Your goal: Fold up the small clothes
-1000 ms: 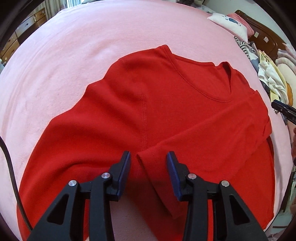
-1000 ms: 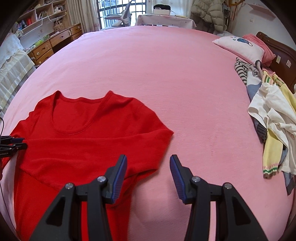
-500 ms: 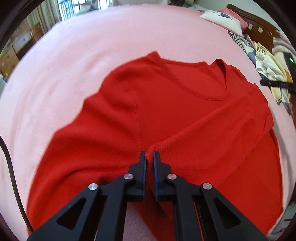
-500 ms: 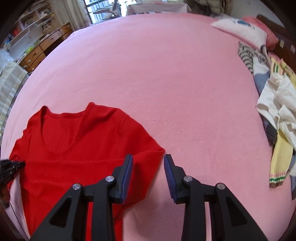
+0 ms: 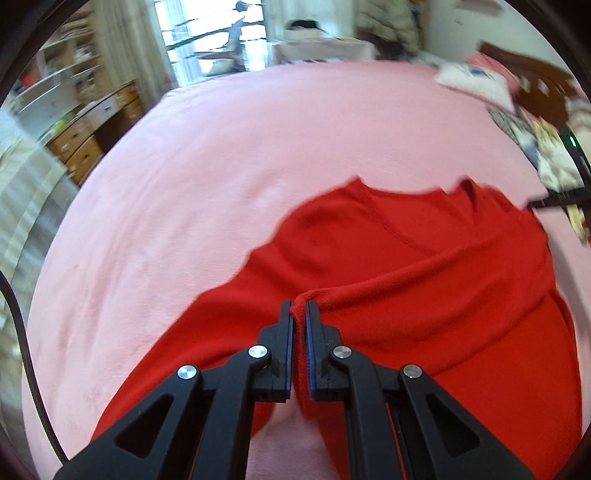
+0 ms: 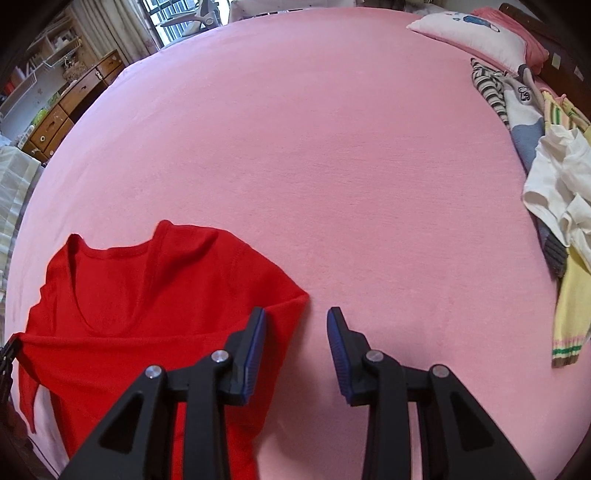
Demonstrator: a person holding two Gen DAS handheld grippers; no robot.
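Observation:
A red long-sleeved shirt (image 5: pixel 424 266) lies front up on the pink bed cover (image 5: pixel 221 166), with one sleeve folded across its chest. My left gripper (image 5: pixel 299 306) is shut on the end of that sleeve and holds it a little above the shirt. In the right wrist view the shirt (image 6: pixel 147 314) fills the lower left. My right gripper (image 6: pixel 295 314) is open at the shirt's folded right corner: its left finger (image 6: pixel 255 339) is over the red cloth and its right finger (image 6: pixel 340 343) is over bare cover. Nothing is pinched between them.
A heap of loose clothes (image 6: pixel 554 192) lies along the bed's right edge, with a white pillow (image 6: pixel 472 33) behind it. Wooden drawers (image 6: pixel 62 118) and shelves stand past the far left edge. A black cable (image 5: pixel 22 350) hangs at the left.
My left gripper closed on the sleeve end and rose, tilting up and lifting the cloth. My right gripper narrowed and moved down to the shirt's right corner.

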